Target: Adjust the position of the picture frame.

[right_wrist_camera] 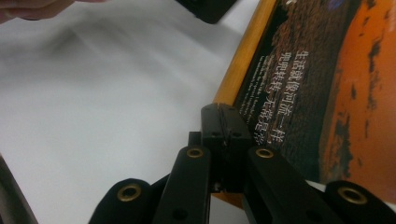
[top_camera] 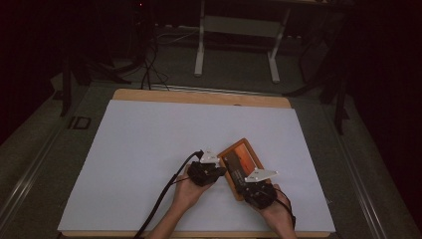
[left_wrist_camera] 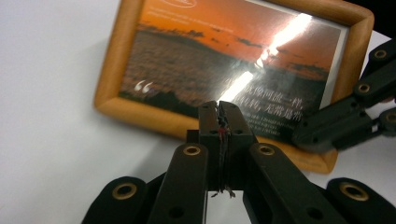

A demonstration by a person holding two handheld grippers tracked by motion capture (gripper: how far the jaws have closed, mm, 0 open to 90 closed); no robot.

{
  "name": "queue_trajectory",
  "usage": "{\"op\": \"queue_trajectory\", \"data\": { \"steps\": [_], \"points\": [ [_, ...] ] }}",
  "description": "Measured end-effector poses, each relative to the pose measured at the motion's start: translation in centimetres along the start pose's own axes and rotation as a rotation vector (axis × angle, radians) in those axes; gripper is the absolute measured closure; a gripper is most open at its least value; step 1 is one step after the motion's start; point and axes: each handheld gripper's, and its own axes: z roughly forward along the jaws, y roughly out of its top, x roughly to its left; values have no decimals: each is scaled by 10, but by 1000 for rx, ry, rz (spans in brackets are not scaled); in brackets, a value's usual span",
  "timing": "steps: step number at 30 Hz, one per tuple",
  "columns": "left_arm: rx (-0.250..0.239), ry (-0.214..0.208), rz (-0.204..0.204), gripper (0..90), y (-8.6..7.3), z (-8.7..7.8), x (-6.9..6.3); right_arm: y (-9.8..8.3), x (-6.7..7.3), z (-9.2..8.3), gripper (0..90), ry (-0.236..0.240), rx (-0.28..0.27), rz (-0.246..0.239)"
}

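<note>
A wooden picture frame (top_camera: 244,152) with an orange sunset print lies flat on the white sheet, right of centre and near the front. My left gripper (top_camera: 219,168) comes at it from the left. In the left gripper view its jaws are shut, and its tips (left_wrist_camera: 218,109) sit over the frame's (left_wrist_camera: 224,60) near wooden edge. My right gripper (top_camera: 246,180) comes from the front right, its body over the frame's near end. Its jaws are shut too, and its tips (right_wrist_camera: 219,111) lie at the frame's (right_wrist_camera: 355,93) wooden side rail. Nothing shows between either pair of jaws.
The white sheet (top_camera: 149,149) covers a wooden table top (top_camera: 199,95). A black cable (top_camera: 164,194) trails from the left gripper toward the front edge. Behind the table, on the dark floor, stand a white metal stand (top_camera: 236,30) and loose cables (top_camera: 149,64).
</note>
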Motion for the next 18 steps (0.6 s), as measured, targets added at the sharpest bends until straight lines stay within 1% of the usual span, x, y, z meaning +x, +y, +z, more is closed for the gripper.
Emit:
{"op": "queue_trajectory", "data": {
  "steps": [4, 9, 11, 13, 17, 18],
  "points": [
    [23, 3, 35, 890, 2, 10, -6, 0, -1, 0, 900, 7, 1, 1],
    [15, -5, 50, 891, 2, 17, -9, 0, -1, -1, 900, 9, 3, 2],
    [35, 7, 67, 891, 2, 20, -10, 0, -1, -1, 900, 10, 4, 0],
    [54, 9, 71, 892, 1, 24, -11, 0, -1, -1, 900, 11, 6, 0],
    [52, 17, 81, 895, 1, 25, -12, 1, -1, -2, 897, 11, 14, -10],
    [55, 19, 82, 895, 2, 26, -13, 1, -1, -3, 871, 4, 10, -15]
  ]
}}
